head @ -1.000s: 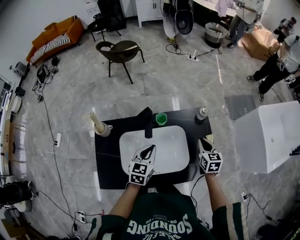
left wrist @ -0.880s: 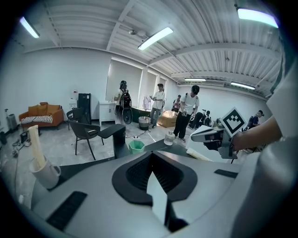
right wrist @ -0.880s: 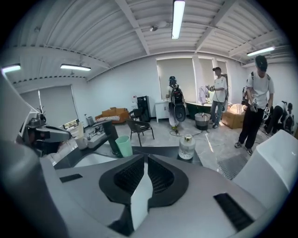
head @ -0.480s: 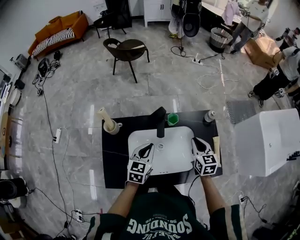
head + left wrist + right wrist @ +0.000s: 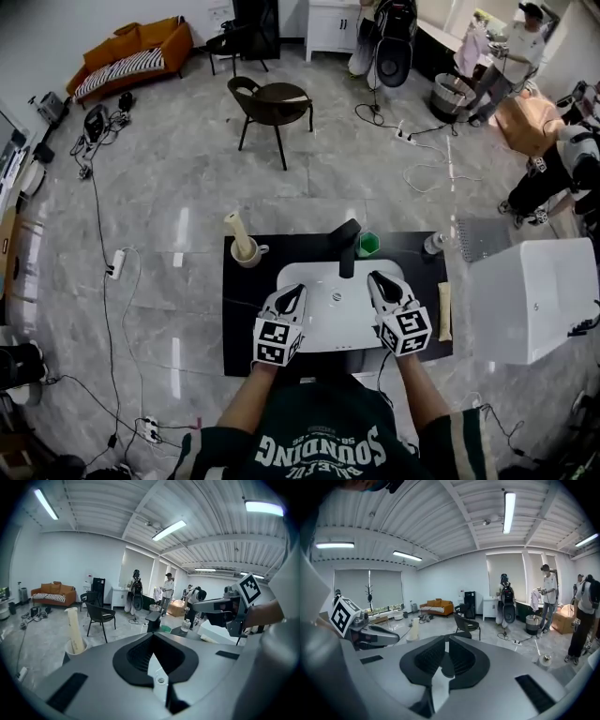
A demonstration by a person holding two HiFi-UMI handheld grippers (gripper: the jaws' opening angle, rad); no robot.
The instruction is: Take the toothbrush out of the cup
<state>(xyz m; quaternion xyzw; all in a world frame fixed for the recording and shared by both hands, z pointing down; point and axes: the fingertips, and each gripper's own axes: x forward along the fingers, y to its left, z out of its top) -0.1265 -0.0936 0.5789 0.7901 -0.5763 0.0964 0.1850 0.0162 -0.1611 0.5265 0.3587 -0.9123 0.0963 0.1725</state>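
A black countertop [image 5: 239, 323] carries a white sink [image 5: 330, 323]. The left gripper [image 5: 297, 290] and right gripper [image 5: 374, 277] hover over the sink, jaws closed on nothing. The toothbrush [image 5: 237, 232] leans in the cream cup [image 5: 253, 256] at the countertop's far-left corner.

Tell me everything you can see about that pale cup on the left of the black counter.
The cup is pale, round and open-topped, plastic or ceramic by its look. It stands upright at the back left corner of the black counter, left of the white basin and apart from it. A tall cream stick stands in it, leaning on its rim. Nothing else touches it.
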